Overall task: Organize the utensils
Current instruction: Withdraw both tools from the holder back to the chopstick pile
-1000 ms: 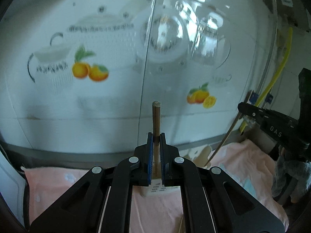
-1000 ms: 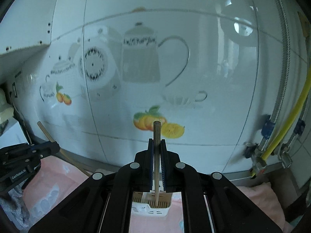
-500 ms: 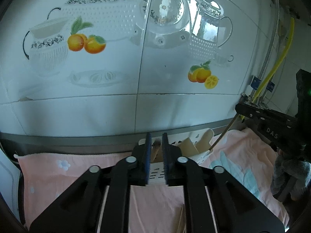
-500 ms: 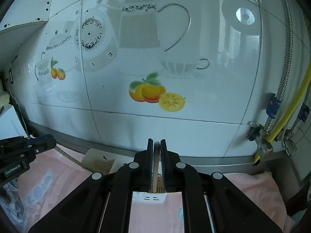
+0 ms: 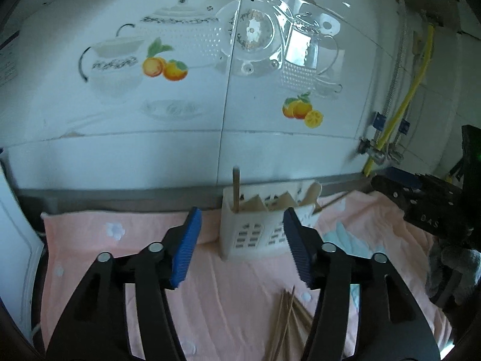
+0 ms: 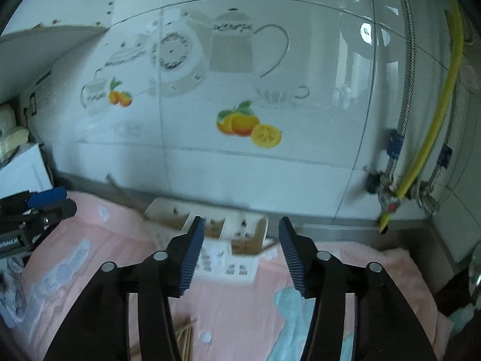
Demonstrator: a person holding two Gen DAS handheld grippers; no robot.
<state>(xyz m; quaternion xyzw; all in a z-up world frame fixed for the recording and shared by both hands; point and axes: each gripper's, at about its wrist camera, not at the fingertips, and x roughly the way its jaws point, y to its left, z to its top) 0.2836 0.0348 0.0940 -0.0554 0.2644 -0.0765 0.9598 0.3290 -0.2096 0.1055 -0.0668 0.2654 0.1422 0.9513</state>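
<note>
A white slotted utensil holder (image 5: 258,225) stands on the pink cloth (image 5: 90,258) near the wall. A wooden chopstick (image 5: 236,189) stands upright in its left compartment, and flat wooden utensils lean in the others. My left gripper (image 5: 240,246) is open and empty just in front of the holder. My right gripper (image 6: 240,252) is open and empty over the same holder (image 6: 222,240), seen from the right. Several loose chopsticks (image 5: 285,325) lie on the cloth under the left gripper; their ends also show in the right wrist view (image 6: 183,337).
A tiled wall (image 5: 210,120) with fruit and teapot decals rises right behind the holder. A yellow hose and metal pipes (image 6: 421,150) run down the right corner. A white box (image 6: 21,168) stands at the far left. The other gripper (image 5: 421,204) shows at the right edge.
Both grippers were shut on upright chopsticks, lowered them into the holder and have opened. Both have drawn back from the holder, and the views now look lower.
</note>
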